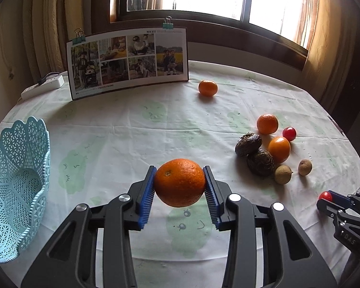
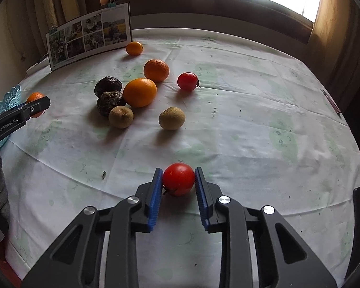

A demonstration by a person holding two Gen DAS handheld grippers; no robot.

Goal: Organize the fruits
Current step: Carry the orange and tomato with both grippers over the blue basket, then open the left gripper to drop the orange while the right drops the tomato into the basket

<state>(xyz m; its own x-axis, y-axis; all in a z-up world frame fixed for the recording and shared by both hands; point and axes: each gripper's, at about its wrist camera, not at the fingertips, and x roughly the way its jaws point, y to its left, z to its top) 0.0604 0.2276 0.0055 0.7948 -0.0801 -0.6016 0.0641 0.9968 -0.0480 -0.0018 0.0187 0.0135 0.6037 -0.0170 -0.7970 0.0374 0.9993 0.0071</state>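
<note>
Dimpled orange peel fills the gap of the left claw (image 1: 180, 183): a big round orange (image 1: 180, 182), navel turned toward the camera, is pinched between ribbed blue pads (image 1: 147, 199) on black plastic arms and hangs clear of the table (image 1: 132, 124), its shadow on the cloth below. The right claw (image 2: 178, 180) clamps a smooth, glossy red tomato (image 2: 178, 179) between the same kind of pads, low over the near part of the table.

To the left of the held orange stands a pale blue basket (image 1: 16, 182) of lattice plastic with a scalloped rim.

The other fruit lies loose on the cloth. In the right wrist view, two dark wrinkled fruits (image 2: 108, 86) touch each other beside an oval, smooth-skinned orange fruit (image 2: 139, 92). A rounder, pitted mandarin (image 2: 156, 70) sits just behind it. Two dull brown, rough round fruits (image 2: 171, 118) lie nearer, apart from one another. A second tomato (image 2: 187, 81) with a dry stalk rests to the right of the cluster. A small mandarin (image 2: 134, 48) sits alone near a photo board (image 2: 88, 36) held upright by binder clips.

The cloth is white with faded green prints, creased and speckled. A white power strip (image 1: 43, 86) lies at the table's far left edge.
</note>
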